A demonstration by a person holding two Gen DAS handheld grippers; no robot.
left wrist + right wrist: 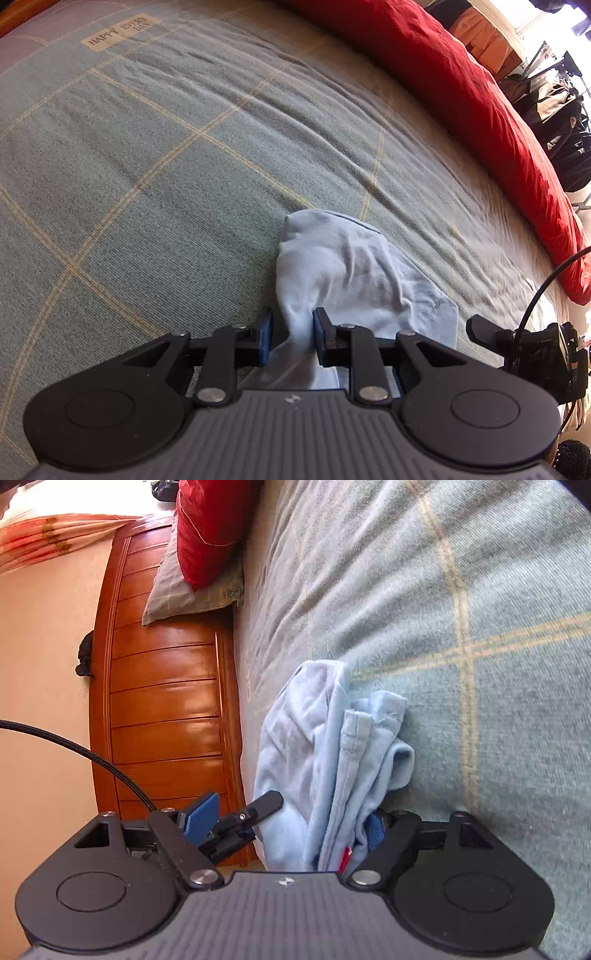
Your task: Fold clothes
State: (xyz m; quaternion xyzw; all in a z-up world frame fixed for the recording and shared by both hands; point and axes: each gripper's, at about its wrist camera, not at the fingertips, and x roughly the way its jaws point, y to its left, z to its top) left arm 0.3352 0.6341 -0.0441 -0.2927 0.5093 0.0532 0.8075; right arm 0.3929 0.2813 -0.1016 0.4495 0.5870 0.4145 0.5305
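A light blue garment lies bunched on the bed. My left gripper is shut on a gathered fold of it, which fills the space between the blue pads. In the right wrist view the same garment hangs in crumpled layers with a hem showing. My right gripper stands wide open around its lower part, and the cloth rests against the right-hand pad. One black finger of the left gripper pokes in beside the cloth. The right gripper's finger shows at the right of the left wrist view.
A grey-green checked bedspread with a printed label covers the bed. A red duvet runs along the far side, with dark bags beyond it. A wooden headboard, a grey pillow and a black cable appear in the right wrist view.
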